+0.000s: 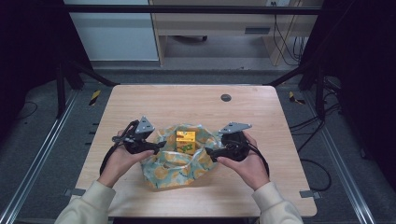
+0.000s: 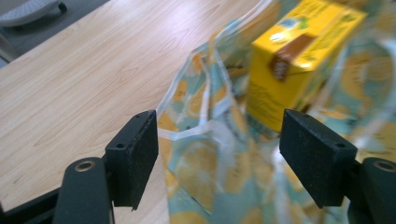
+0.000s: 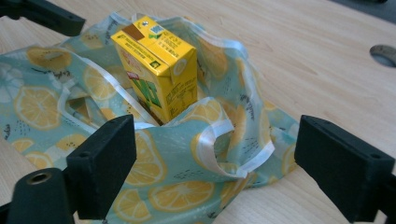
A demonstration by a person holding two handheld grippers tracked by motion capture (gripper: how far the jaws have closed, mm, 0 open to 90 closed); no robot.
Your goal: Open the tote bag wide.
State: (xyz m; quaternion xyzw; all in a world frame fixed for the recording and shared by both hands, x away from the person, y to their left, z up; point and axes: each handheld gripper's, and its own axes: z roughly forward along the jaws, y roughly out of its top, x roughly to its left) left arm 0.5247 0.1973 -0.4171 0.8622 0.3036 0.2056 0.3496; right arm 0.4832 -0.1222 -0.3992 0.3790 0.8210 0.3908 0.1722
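Note:
A teal cloth bag (image 1: pixel 173 169) printed with lemon slices lies crumpled and open on the wooden table (image 1: pixel 187 100). A yellow drink carton (image 1: pixel 185 141) stands upright inside it. My left gripper (image 1: pixel 161 144) sits at the bag's left rim, its jaws wide apart. In the left gripper view the bag's edge (image 2: pixel 205 154) and the carton (image 2: pixel 289 70) lie ahead of the left gripper (image 2: pixel 219 119), untouched by its pads. My right gripper (image 1: pixel 208 152) is at the bag's right rim. In its own view, the right gripper (image 3: pixel 217 130) stands open over the bag's white-trimmed rim (image 3: pixel 154 186), the carton (image 3: pixel 159 65) beyond.
A round dark cable hole (image 1: pixel 226 97) sits in the table's far middle. Black frame posts stand at both far corners, and the floor beyond holds desks and cables. A jaw of the left gripper (image 3: pixel 46 16) shows at the top left of the right gripper view.

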